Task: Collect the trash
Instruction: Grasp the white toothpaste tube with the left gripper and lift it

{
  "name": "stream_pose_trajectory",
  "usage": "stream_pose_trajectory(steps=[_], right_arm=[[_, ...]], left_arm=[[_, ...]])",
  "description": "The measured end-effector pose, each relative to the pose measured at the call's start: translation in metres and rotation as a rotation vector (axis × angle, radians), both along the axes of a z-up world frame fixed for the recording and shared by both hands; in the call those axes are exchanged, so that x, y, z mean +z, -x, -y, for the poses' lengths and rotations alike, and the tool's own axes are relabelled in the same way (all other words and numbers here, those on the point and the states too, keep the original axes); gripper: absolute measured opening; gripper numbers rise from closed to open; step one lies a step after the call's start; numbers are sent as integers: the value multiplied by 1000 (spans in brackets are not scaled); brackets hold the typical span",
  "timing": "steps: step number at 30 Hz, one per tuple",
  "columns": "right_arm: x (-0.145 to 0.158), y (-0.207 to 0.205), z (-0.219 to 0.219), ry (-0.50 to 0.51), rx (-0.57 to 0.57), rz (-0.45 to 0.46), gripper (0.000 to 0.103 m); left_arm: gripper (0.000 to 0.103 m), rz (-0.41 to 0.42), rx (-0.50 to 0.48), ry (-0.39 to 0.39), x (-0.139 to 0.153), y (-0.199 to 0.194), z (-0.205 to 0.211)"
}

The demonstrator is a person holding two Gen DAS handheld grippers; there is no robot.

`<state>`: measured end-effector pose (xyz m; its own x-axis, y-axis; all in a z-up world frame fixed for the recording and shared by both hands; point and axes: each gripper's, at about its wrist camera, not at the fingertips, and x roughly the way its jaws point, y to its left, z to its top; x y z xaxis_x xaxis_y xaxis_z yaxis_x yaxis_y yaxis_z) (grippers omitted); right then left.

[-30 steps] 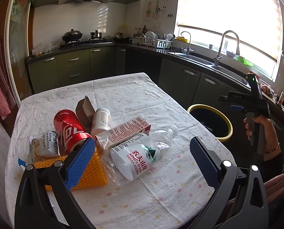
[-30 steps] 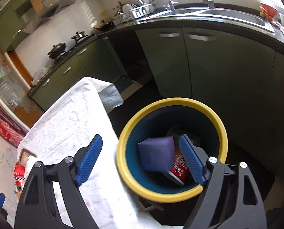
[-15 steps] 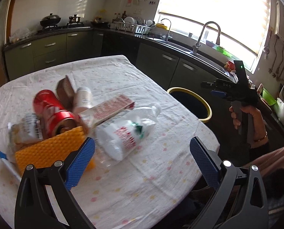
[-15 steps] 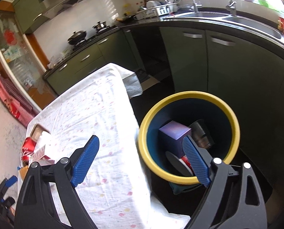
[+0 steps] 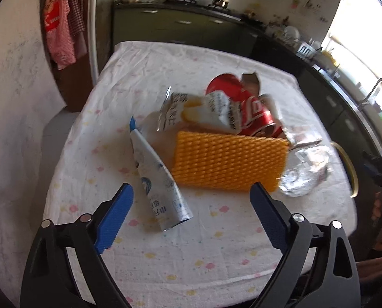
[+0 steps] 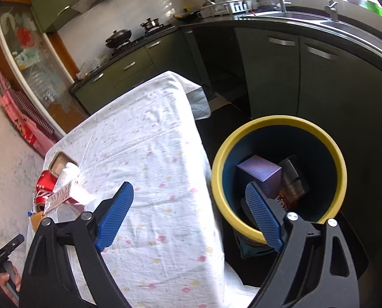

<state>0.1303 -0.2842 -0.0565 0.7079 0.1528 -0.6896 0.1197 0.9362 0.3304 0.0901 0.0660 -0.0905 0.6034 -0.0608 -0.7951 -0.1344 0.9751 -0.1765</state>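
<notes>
The trash sits piled on the tabletop (image 5: pixel 150 256): an orange sponge (image 5: pixel 229 164) with a tube (image 5: pixel 160 179) just beside it. Your left gripper (image 5: pixel 191 213) hangs over the tube, jaws wide but closing, nothing pinched. Your right gripper (image 6: pixel 188 215), wide and empty, is near the bin (image 6: pixel 280 122).

Clear bottle (image 5: pixel 302 170) blurred; can (image 5: pixel 252 113) half-hidden under wrappers.
</notes>
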Motion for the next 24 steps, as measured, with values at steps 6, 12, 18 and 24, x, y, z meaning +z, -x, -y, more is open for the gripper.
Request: stream_pose_trajectory(steps=[6, 12, 18, 24], right_arm=[[3, 1, -1, 0, 3, 5, 84], [3, 1, 1, -5, 8, 4, 84], [3, 1, -1, -8, 20, 3, 84], [5, 2, 0, -14, 17, 8, 84]], left_arm=[[79, -59, 53, -74, -15, -15, 1], [50, -129, 50, -106, -34, -22, -7], [25, -133, 27, -115, -33, -19, -15], [20, -107, 4, -162, -18, 4, -14]])
